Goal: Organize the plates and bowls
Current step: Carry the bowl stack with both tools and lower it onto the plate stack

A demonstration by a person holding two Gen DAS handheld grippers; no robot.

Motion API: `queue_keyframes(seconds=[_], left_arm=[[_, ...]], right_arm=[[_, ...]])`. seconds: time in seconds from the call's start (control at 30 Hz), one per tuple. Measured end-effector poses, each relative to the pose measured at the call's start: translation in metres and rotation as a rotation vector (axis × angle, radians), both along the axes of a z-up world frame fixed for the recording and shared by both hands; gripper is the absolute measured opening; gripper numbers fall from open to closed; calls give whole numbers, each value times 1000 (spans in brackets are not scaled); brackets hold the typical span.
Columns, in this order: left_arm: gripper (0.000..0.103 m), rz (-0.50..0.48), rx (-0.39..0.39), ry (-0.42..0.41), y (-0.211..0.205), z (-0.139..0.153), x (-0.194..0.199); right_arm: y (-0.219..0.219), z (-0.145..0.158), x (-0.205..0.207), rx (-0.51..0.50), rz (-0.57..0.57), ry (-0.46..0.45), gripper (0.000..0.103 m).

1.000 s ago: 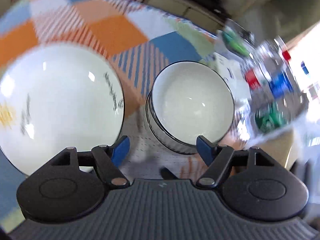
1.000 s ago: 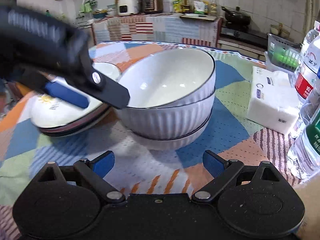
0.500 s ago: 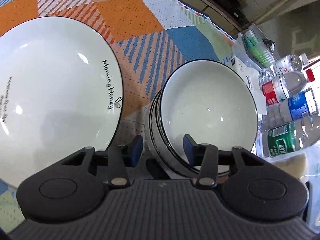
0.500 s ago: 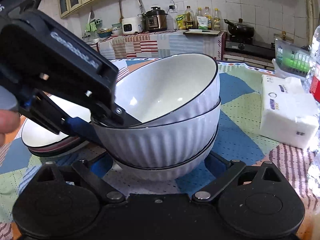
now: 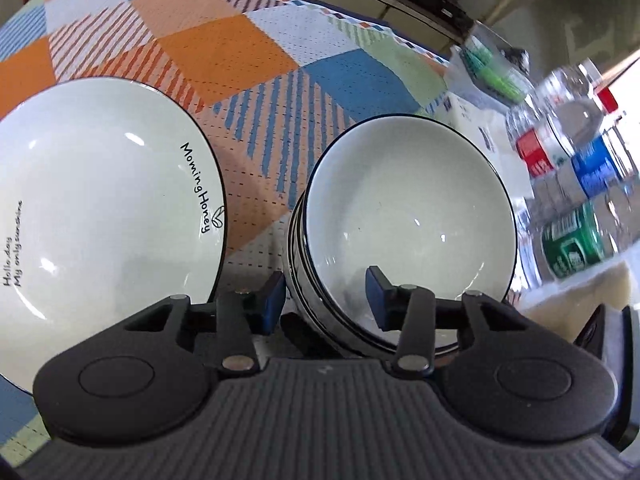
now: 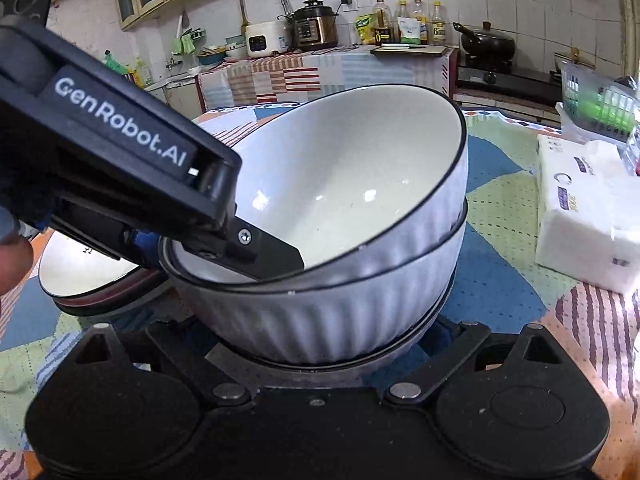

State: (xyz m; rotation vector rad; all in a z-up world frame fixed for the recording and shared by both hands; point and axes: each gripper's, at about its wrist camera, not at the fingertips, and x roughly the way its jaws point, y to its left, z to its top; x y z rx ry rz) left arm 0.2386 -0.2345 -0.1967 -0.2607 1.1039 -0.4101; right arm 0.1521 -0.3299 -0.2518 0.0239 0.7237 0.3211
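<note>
A stack of three white ribbed bowls (image 6: 360,240) with black rims stands on the patchwork tablecloth; it shows from above in the left wrist view (image 5: 408,224). My left gripper (image 5: 326,300) straddles the near rim of the stack, one finger inside the top bowl and one outside, closed on the rim; it also shows in the right wrist view (image 6: 240,248). My right gripper (image 6: 316,344) is open with its fingers hidden on either side of the stack's base. A stack of plates (image 5: 100,208), the top one white with "Morning Honey", lies left of the bowls.
A white tissue pack (image 6: 588,208) lies right of the bowls. Several water bottles (image 5: 568,208) and a clear basket (image 6: 596,100) stand beyond it. A kitchen counter with cookers is behind the table.
My left gripper dropped onto the bowl stack's rim and closed on it. My right gripper moved forward until its open fingers flank the stack's base.
</note>
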Motion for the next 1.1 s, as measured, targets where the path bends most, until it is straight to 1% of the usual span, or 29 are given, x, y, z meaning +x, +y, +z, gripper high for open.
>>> queue_keyframes(seconds=[0.13,0.23,0.3,0.37,0.5,0.6,0.73,0.83,0.9,1.1], left_arm=[[42,-34,18,-34,0,13,-9],[42,-59,14,-51,4,29,-15],[42,-73,7,-56,9,41,-18],[42,-78,17,-70,15,55,-25],[42,-93,38,-121,31,85,-39],[42,-84,50,-143,47,105,-48],[42,-74,55,-163,72,127,-56],[42,-56,56,-164,91,137,-58],[42,-50,61,-164,103,142,-59],[42,-28,82,-158,134,145,-57]], right_arm=[[3,7,-9,-7,-12,-9,99],[3,18,-12,7,-27,-13,99],[4,28,-16,4,-27,-31,99],[8,38,-21,-11,-13,-57,99],[15,58,-29,43,8,-97,99],[29,72,-36,39,25,-149,99],[48,92,-38,43,58,-174,99],[65,104,-38,25,87,-184,99],[74,111,-35,31,99,-179,99],[103,117,-29,34,144,-162,99]])
